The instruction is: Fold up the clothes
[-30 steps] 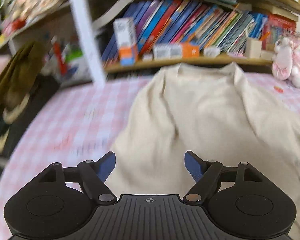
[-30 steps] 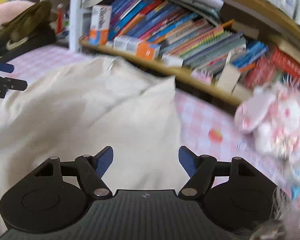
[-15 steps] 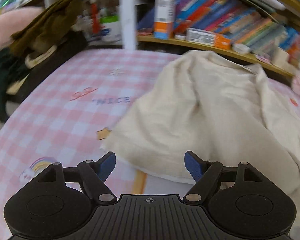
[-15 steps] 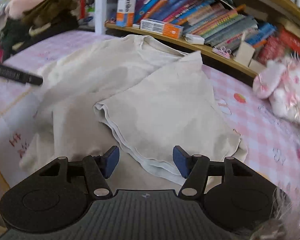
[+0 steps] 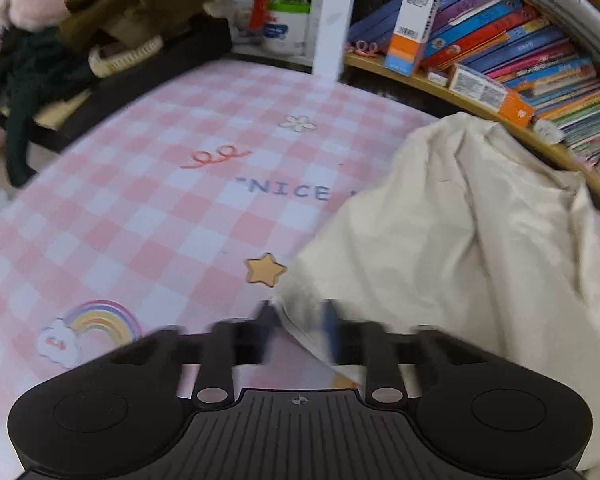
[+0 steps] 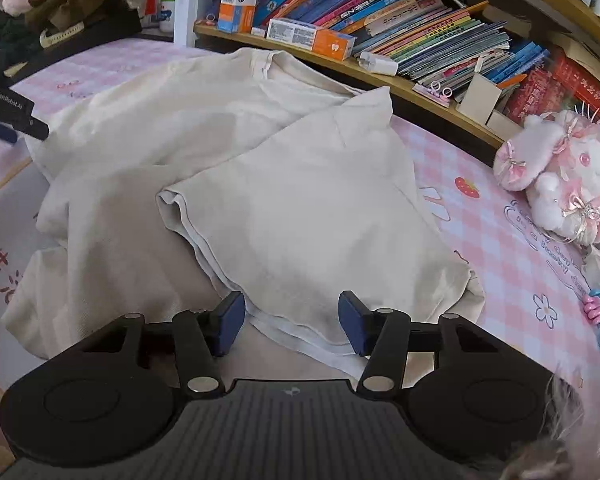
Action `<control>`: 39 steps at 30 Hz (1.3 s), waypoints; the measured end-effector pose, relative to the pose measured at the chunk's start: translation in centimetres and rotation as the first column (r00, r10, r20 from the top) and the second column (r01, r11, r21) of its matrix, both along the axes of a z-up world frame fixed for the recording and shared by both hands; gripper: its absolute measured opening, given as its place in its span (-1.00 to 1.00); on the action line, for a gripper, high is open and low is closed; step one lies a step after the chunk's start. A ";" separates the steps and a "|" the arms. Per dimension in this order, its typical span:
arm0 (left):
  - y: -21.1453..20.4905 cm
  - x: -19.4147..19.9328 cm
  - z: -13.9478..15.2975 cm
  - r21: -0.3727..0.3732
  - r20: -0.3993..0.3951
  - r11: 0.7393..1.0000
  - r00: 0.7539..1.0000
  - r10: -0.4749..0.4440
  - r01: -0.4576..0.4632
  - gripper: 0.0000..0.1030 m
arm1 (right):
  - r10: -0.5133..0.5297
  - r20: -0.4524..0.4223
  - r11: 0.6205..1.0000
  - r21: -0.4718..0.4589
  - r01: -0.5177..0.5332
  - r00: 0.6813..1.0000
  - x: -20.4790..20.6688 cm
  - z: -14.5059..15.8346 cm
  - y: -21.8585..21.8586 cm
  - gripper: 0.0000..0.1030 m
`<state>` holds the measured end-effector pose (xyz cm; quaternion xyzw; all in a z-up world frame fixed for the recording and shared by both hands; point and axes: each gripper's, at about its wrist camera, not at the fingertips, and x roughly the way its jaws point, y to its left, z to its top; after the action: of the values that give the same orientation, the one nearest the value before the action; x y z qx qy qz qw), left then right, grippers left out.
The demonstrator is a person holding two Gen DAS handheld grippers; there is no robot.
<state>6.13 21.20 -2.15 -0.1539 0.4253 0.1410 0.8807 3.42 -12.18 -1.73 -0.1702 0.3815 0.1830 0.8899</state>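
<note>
On the pink checked cloth [image 5: 148,216] lies a cream shirt [image 6: 284,208], rumpled, one flap folded over the middle with its hem edge running from about 9 o'clock down to 5 o'clock in the right wrist view. Right gripper [image 6: 292,322] sits low at 6 o'clock, blue fingers [image 6: 230,320] spread wide on either side of that hem, nothing pinched between them. Left gripper [image 5: 298,330] is blurry in its own view, fingers drawn close with the shirt's corner edge running between them; looks like it's about clamped on the fabric, but honestly I cannot tell if it's actually gripping through the smear. From the right wrist view you can spot the left gripper's black body at 9 o'clock, right at the shirt's far edge. A gold star print [image 5: 265,270] sits just beside the shirt corner, and "NICE" lettering [image 5: 288,191] is at 12 o'clock from it, with a rainbow print [image 5: 96,326] off at 8 o'clock. Books [image 6: 412,20] line the shelf up at 12 to 2 o'clock behind the shirt, a pink plush [image 6: 560,172] rests on the cloth at 3 o'clock, and a heap of dark clothes [image 5: 72,40] is at 10 o'clock.
</note>
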 end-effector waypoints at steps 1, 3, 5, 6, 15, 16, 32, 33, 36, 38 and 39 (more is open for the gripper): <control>0.5 0.1 0.1 -0.014 0.002 1.000 1.000 -0.003 0.003 -0.89 | 0.000 -0.006 1.000 0.006 0.000 1.000 0.0 0.0 0.0 -0.17; 1.6 0.3 0.3 -0.036 0.005 0.999 1.000 -0.010 0.010 -0.90 | 0.005 -0.019 1.000 0.016 -0.005 1.000 0.1 0.0 0.2 -0.44; 3.1 0.7 0.6 -0.038 0.012 0.999 1.000 0.001 0.000 -0.91 | 0.016 -0.031 1.000 0.022 -0.016 0.999 0.0 0.0 0.6 -0.67; 4.5 1.2 1.0 -0.024 0.025 0.999 0.999 0.024 -0.023 -0.91 | 0.022 -0.038 0.999 0.025 -0.021 0.999 0.0 0.1 0.8 -0.69; 14.6 8.8 4.2 0.287 0.092 0.945 0.987 0.135 -0.156 -0.91 | 0.084 -0.165 0.984 0.169 -0.056 0.983 1.1 1.8 3.0 -0.98; 15.3 9.9 4.4 0.314 0.092 0.936 0.986 0.136 -0.158 -0.91 | 0.118 -0.170 0.981 0.174 -0.088 0.978 1.0 1.9 3.9 -0.98; 15.0 13.8 5.2 0.459 0.081 0.888 0.997 -0.011 -0.027 -0.50 | 0.279 -0.097 0.959 0.086 -0.271 0.955 0.7 2.6 12.7 -0.45; 15.0 14.0 5.3 0.467 0.079 0.884 0.997 -0.021 -0.019 -0.47 | 0.272 -0.081 0.961 0.075 -0.267 0.959 0.7 2.7 12.5 -0.41; 12.5 12.0 4.9 0.418 0.072 0.908 0.995 -0.072 0.036 -0.39 | 0.260 -0.072 0.964 0.069 -0.255 0.963 1.1 2.7 12.4 -0.40; 10.0 9.8 4.5 0.354 0.070 0.931 0.991 -0.115 0.083 -0.29 | 0.272 -0.073 0.961 0.064 -0.268 0.960 1.4 2.3 12.9 -0.39; 8.7 8.6 4.3 0.322 0.069 0.941 0.988 -0.137 0.107 -0.24 | 0.286 -0.072 0.958 0.057 -0.283 0.955 1.4 2.1 13.3 -0.37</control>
<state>14.77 29.94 2.19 0.0101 0.3654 0.1455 0.9194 4.86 1.11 0.36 -0.1955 0.3837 0.3244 0.8422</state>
